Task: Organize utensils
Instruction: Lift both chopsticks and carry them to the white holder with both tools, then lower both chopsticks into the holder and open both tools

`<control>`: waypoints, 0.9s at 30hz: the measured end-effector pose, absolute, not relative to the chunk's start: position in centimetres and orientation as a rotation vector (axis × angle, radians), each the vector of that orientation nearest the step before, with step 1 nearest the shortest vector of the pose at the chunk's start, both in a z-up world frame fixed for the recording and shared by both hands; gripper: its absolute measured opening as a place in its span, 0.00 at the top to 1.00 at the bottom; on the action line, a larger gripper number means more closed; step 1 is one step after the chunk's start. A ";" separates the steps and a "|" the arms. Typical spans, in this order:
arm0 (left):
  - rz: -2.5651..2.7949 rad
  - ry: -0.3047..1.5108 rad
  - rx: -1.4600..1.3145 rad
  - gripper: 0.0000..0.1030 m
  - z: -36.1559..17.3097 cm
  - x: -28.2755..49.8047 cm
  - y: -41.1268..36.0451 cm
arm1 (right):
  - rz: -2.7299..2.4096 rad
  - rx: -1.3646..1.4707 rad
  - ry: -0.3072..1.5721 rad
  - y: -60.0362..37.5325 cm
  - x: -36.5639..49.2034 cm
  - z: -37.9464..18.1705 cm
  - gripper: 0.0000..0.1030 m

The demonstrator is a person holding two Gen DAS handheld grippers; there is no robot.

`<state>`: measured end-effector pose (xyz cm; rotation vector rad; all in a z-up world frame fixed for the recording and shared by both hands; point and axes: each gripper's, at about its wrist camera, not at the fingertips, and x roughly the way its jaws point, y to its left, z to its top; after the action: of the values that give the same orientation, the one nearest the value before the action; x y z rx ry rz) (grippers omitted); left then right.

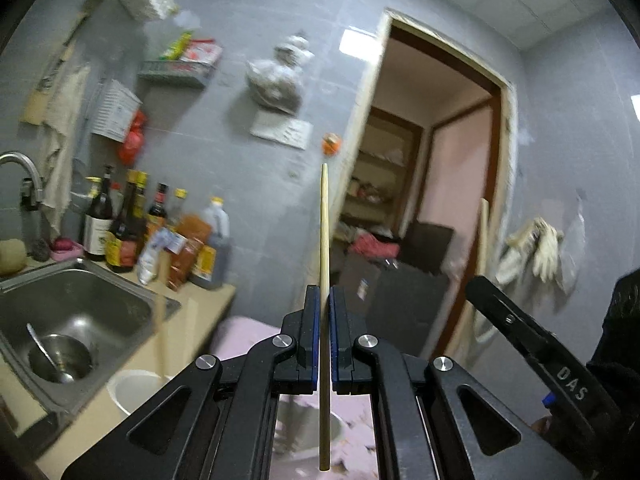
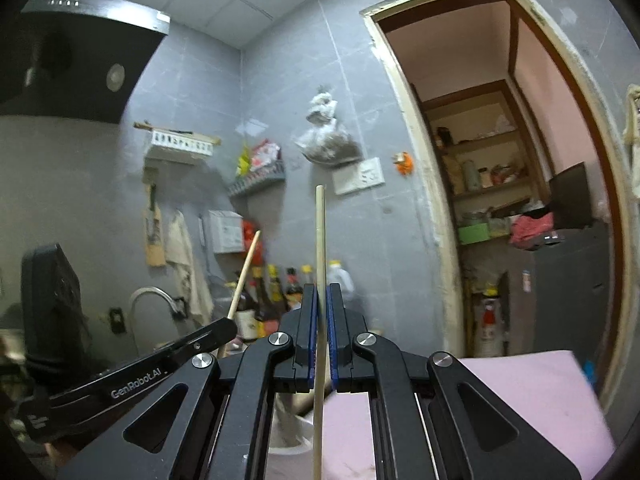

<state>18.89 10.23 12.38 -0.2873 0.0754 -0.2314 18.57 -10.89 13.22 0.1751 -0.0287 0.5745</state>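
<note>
Pretty dim indoor light in both views, kinda cool and grayish. A bright glare patch (image 1: 357, 41) sits on the glossy wall tiles. Left wrist view has motion blur all over the shelf (image 1: 176, 70) and bottles (image 1: 132, 224). Heavy fisheye bending, door frame (image 2: 432, 184) curves, dark vignette in the corners

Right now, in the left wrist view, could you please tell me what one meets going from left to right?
Faucet → sink → bottles → chopstick in the left tongs → doorway → right tongs.
</note>
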 end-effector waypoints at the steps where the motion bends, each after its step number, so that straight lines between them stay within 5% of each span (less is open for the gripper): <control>1: -0.217 0.067 -0.304 0.98 12.5 19.1 11.3 | 0.590 0.186 -0.033 -10.5 18.8 13.4 0.97; 13: -0.098 0.011 -0.467 0.98 10.9 21.6 19.9 | 0.604 0.192 -0.054 -5.7 21.7 12.2 0.97; 27: -0.044 0.044 -0.482 0.98 7.4 22.4 19.8 | 0.550 0.159 -0.001 -4.4 23.3 7.8 0.97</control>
<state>22.44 19.75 7.38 -0.4820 0.0439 -0.0438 23.32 -4.43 7.83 0.1590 -0.0006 0.5502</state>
